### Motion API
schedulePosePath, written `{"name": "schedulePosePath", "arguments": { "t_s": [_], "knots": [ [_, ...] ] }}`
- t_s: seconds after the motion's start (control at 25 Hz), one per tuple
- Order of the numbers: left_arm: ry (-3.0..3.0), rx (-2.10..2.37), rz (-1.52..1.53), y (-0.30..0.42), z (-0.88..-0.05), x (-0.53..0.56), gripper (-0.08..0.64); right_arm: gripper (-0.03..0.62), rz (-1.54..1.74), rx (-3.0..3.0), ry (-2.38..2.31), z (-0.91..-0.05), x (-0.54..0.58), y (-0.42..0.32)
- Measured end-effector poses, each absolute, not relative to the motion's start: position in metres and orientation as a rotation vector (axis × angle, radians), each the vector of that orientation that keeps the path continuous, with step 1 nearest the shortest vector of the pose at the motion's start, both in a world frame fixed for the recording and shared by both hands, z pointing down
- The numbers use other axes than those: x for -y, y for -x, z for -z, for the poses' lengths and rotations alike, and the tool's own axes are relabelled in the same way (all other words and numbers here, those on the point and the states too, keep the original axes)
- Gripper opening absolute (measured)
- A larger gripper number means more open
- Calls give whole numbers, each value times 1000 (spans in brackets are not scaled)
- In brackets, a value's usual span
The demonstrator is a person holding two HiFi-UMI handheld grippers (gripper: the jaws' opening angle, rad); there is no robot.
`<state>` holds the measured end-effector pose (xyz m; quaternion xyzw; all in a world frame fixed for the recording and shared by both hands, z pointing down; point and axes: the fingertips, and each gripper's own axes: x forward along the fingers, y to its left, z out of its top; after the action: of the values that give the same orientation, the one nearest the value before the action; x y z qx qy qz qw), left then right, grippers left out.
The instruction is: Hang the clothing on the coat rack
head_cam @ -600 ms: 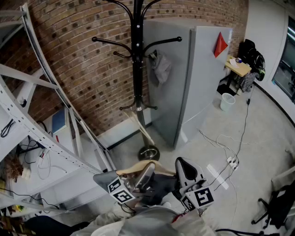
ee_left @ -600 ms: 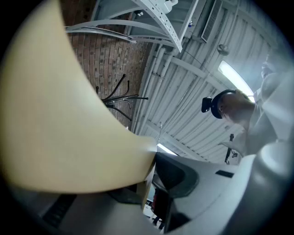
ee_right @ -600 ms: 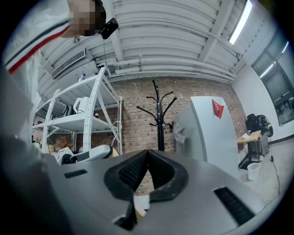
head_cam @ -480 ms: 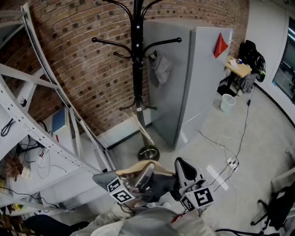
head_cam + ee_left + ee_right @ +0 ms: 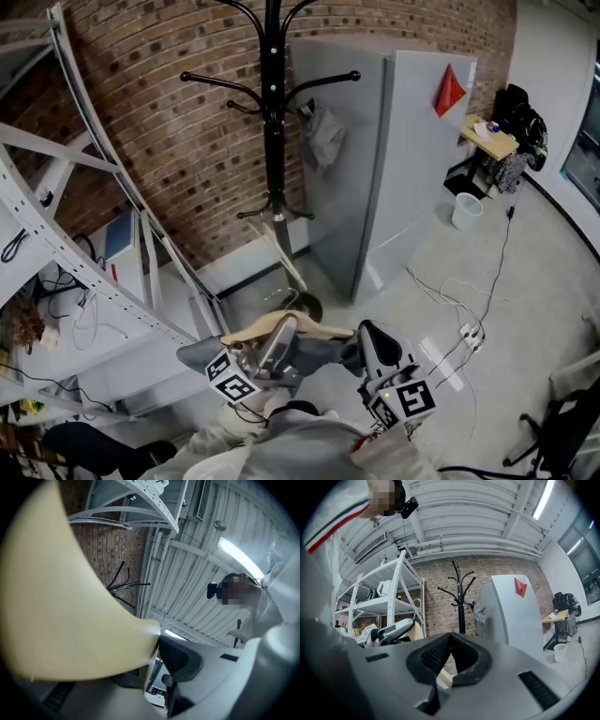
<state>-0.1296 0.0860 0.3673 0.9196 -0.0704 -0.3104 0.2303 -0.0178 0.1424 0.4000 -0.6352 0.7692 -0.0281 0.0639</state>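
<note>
The brick wall (image 5: 178,159) fills the back. To the right, the gray floor (image 5: 525,272) is wide and open, with thin cables (image 5: 450,286) on it. The black coat rack (image 5: 273,141) stands between white shelves (image 5: 66,244) and a gray cabinet (image 5: 412,150). Low down, well apart from the rack, dark clothing (image 5: 323,354) hangs on a wooden hanger (image 5: 244,333). The left gripper (image 5: 281,330) points up and squeezes the hanger. The right gripper (image 5: 372,333), just beside, has its jaws pressed together on nothing.

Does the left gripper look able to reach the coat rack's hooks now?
Probably not yet: the left gripper, holding the hanger, sits well short of the coat rack; nothing blocks the way.
</note>
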Motion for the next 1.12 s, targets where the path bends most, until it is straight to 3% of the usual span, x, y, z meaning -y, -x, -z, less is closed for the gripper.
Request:
{"name": "schedulePosePath", "arguments": {
  "t_s": [0.52, 1.12],
  "knots": [
    [-2535, 188, 866, 112, -366, -60, 100, 24, 128, -2301, 1924, -413, -129, -3],
    [-2506, 168, 878, 84, -362, 16, 98, 25, 128, -2323, 1895, -410, -39, -22]
  ]
}}
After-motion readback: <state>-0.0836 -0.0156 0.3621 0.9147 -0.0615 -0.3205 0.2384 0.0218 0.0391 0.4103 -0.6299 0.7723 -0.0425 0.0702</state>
